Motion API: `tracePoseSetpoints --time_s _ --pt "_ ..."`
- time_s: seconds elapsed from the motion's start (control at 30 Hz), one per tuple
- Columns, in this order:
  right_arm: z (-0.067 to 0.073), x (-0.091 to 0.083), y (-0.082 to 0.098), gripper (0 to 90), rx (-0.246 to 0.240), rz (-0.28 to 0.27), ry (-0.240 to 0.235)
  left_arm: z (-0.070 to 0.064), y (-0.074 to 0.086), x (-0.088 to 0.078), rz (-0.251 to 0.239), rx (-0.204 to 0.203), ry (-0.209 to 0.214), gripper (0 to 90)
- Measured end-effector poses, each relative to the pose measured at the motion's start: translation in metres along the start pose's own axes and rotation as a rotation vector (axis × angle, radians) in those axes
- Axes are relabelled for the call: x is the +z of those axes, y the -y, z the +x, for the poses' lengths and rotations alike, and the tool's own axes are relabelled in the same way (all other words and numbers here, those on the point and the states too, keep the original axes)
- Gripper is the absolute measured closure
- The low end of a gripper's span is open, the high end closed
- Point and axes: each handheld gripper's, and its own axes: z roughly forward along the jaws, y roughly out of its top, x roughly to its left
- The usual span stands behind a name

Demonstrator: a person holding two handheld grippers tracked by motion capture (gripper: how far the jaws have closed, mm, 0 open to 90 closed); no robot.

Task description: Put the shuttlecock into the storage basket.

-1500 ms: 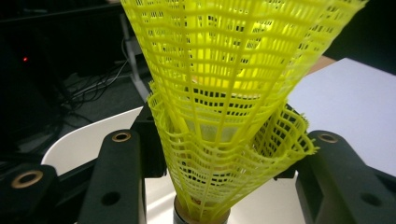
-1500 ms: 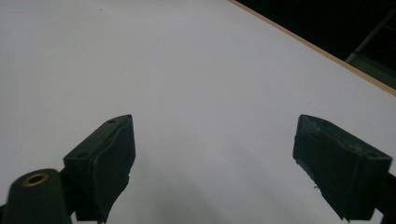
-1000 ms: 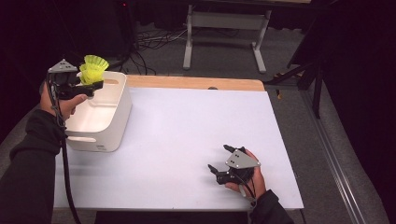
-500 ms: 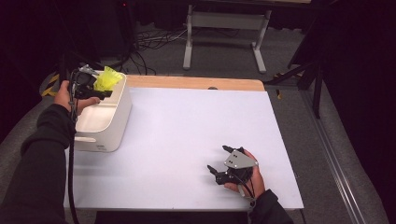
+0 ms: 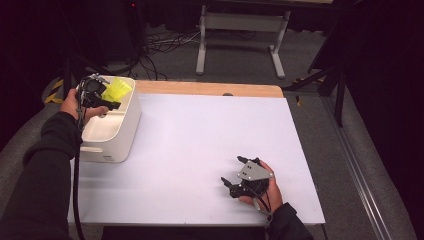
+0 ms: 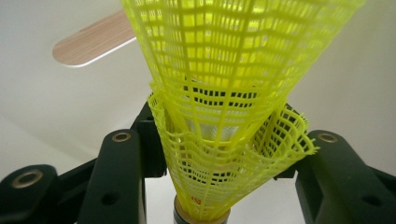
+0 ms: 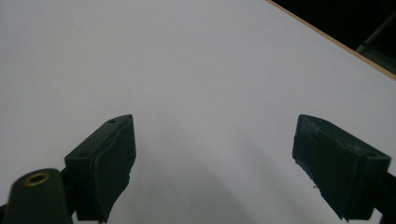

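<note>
Two yellow mesh shuttlecocks (image 6: 219, 116), nested one inside the other, sit between the jaws of my left gripper (image 6: 219, 154), which is shut on their skirts near the cork. In the high view this gripper (image 5: 109, 98) holds the yellow shuttlecocks (image 5: 118, 89) over the far end of a white bin (image 5: 117, 142) at the table's left edge. The bin's inner wall (image 6: 56, 98) with its handle slot lies just ahead. My right gripper (image 5: 231, 171) rests low over the white table near its front edge. Its jaws stand wide apart with nothing between them (image 7: 212, 154).
The white table top (image 5: 210, 130) has a wooden strip (image 5: 210, 89) along its far edge. Beyond it, a metal stand (image 5: 240, 30) and cables lie on the dark floor. The left gripper's cable (image 5: 76, 175) hangs past the bin's front left.
My left gripper has carried the shuttlecocks rightward and down, from above the bin's left rim to its far end. The right gripper has stayed put.
</note>
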Motion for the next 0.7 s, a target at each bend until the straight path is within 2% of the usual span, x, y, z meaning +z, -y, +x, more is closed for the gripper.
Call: tracePoseSetpoints --time_s 0.03,0.3,0.33,0.57,0.67,0.7 --pt "0.0001 -0.0001 0.0000 14.4 -0.003 0.003 0.003 -0.0008 -0.0001 0.0005 0.003 -0.003 0.010 50.8" --pt "0.0011 -0.0040 -0.0031 13.9 -0.013 -0.014 0.012 -0.0016 -0.0005 0.0009 0.017 0.000 0.014 47.7" --pt "0.0008 -0.0047 -0.0037 13.8 -0.015 -0.017 0.015 -0.0025 -0.0009 0.0019 0.033 0.013 0.008 46.8" --pt "-0.0001 -0.0071 -0.0054 13.7 -0.016 -0.025 0.019 -0.0036 -0.0009 0.0030 0.050 0.017 0.008 43.5" --pt "0.0000 -0.0072 -0.0057 13.6 -0.019 -0.023 0.019 -0.0034 -0.0007 0.0055 0.072 0.015 0.017 38.9" --pt "0.0000 -0.0072 -0.0057 13.6 -0.019 -0.023 0.019 -0.0035 -0.0010 0.0064 0.078 0.024 0.007 38.9"
